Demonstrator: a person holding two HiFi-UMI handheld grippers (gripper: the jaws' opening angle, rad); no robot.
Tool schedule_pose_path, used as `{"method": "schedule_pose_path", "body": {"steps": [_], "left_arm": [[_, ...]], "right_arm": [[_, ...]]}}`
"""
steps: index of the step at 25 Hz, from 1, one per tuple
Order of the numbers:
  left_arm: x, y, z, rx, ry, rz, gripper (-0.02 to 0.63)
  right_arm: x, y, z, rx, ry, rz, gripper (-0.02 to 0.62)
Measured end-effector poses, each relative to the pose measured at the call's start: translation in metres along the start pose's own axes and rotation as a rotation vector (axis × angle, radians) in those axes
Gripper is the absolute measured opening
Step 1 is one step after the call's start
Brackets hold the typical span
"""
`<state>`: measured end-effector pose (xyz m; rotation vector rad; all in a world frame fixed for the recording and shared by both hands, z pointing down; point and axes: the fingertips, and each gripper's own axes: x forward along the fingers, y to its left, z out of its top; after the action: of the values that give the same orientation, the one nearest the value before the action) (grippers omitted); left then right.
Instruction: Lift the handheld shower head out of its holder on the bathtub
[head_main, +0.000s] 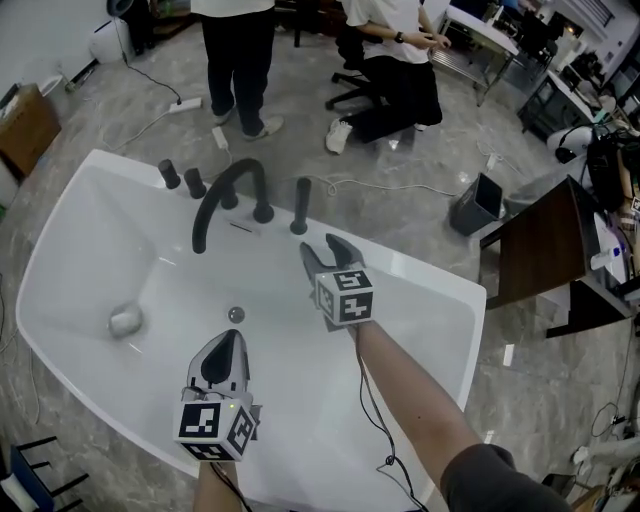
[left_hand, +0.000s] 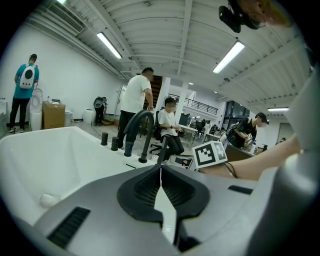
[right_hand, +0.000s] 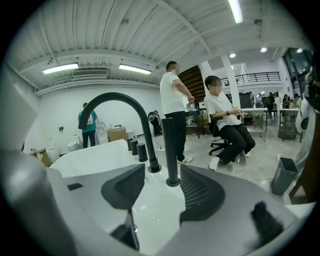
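Right tool (head_main: 325, 252) gapes empty, near the upright shower head (head_main: 301, 200); left tool (head_main: 230, 342) clenched, empty. Judged rigid, slick metal: grip mid-shaft.

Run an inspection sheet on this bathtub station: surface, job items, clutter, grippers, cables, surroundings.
Surface: white bathtub, no water seen.
Job's things: black handheld shower head upright in its holder on the rim, beside the arched spout and short knobs.
Clutter: pale round lump on the tub floor, near the drain.
Grippers: left gripper jaws together, empty; right gripper jaws apart, aimed at the shower head, not touching it.
Cables: power strip and white cord on the floor; black cable along the right forearm.
Surroundings: standing person, seated person, bin, desk.
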<state>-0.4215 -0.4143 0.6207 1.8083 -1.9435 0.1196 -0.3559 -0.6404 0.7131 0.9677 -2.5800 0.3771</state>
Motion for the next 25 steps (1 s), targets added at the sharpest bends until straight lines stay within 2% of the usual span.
{"method": "schedule_pose_path", "body": {"steps": [7, 15, 25], "left_arm": [[0.017, 0.023, -0.001, 0.003, -0.009, 0.006, 0.018], [0.028, 0.040, -0.005, 0.015, -0.008, 0.007, 0.018], [0.037, 0.051, -0.017, -0.001, -0.002, 0.004, 0.018]], "right_arm": [[0.036, -0.024, 0.010, -0.011, -0.063, -0.103, 0.206], [0.072, -0.016, 0.011, -0.057, -0.058, -0.068, 0.204], [0.101, -0.025, 0.018, -0.040, -0.076, -0.116, 0.193]]}}
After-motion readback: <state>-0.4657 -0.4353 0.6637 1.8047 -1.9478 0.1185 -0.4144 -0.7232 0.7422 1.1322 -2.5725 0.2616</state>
